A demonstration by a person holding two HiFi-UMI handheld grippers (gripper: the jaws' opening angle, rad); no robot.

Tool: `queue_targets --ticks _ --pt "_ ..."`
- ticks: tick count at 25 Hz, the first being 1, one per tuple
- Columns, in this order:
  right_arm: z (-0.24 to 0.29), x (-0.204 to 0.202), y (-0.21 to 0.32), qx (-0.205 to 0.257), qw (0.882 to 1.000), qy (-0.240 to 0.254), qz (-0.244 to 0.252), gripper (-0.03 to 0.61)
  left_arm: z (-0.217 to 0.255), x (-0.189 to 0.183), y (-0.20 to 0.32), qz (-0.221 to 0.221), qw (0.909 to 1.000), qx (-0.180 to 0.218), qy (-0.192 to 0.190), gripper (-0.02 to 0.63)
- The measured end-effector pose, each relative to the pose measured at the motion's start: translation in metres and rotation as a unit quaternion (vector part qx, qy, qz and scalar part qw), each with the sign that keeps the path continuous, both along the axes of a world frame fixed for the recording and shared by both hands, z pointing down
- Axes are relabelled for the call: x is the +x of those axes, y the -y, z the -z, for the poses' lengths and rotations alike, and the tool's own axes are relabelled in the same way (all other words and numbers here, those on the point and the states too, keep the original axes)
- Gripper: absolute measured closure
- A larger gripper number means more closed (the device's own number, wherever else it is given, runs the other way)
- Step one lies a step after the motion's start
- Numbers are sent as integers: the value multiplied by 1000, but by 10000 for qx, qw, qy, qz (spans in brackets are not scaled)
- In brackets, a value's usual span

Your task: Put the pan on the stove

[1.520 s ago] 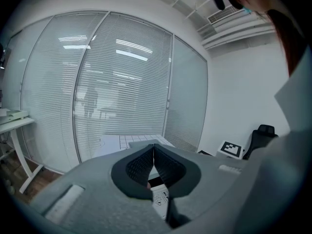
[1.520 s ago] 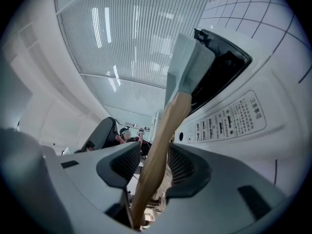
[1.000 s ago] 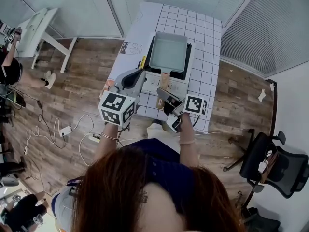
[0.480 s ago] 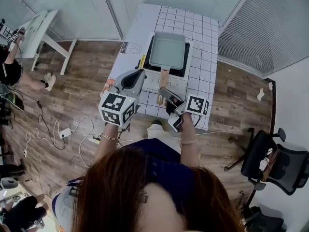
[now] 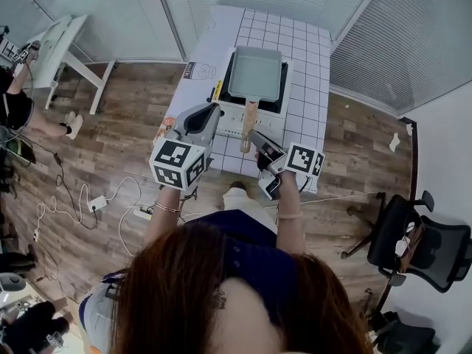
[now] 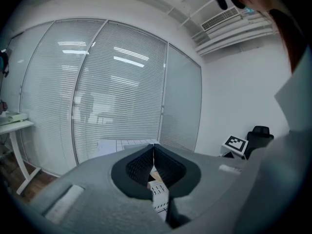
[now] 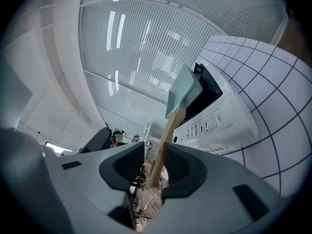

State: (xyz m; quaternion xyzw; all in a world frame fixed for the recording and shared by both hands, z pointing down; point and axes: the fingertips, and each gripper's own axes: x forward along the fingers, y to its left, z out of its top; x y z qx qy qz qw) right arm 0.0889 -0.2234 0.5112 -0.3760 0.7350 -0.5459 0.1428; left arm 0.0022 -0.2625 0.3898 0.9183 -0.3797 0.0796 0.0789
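Nearest us, short of the stove (image 5: pixel 230 124), both tongs hang over the tabletop (image 5: pixel 313 87) edge. Take the left tongs (image 6: pixel 154 146) first: tips pressed together, nothing between them, parked off the stove's front left corner and taking no part.

Now the right tongs (image 7: pixel 154 156), and this is where the action is. The jaws have just been closing in, from nearly full spread to a middling gap. Look along them and the wooden handle (image 7: pixel 170 130) runs straight up through that gap, but there's daylight on one side of it and the pads aren't pressing on it. Call it a loose bracket, not a grip. From overhead those tongs now sit just right of the handle's near end, where a second ago they overlapped it, so they've slid off.

Further on, the pan (image 5: pixel 256 74): square, pale, sitting flat on top of the stove, its handle poking out over the stove's front towards us. It hasn't shifted on the stove across the last second.

What does that tell us? The pan looks home already. Narrowing jaws with no squeeze, off to the side, read to me as a let-go and retreat, not a fresh pick-up. Little seems left but backing clear without nudging that handle.
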Motion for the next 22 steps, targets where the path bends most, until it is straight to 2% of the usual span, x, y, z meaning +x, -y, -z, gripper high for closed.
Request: queue_targets --ticks 8,22 --pt "15 -4 -11 227 9985 -480 -128 490 4 -10 -14 -38 10000 55 -59 601" --pt "42 -17 -35 681 9932 -867 -373 552 10 -30 -45 -107 9998 123 -105 601"
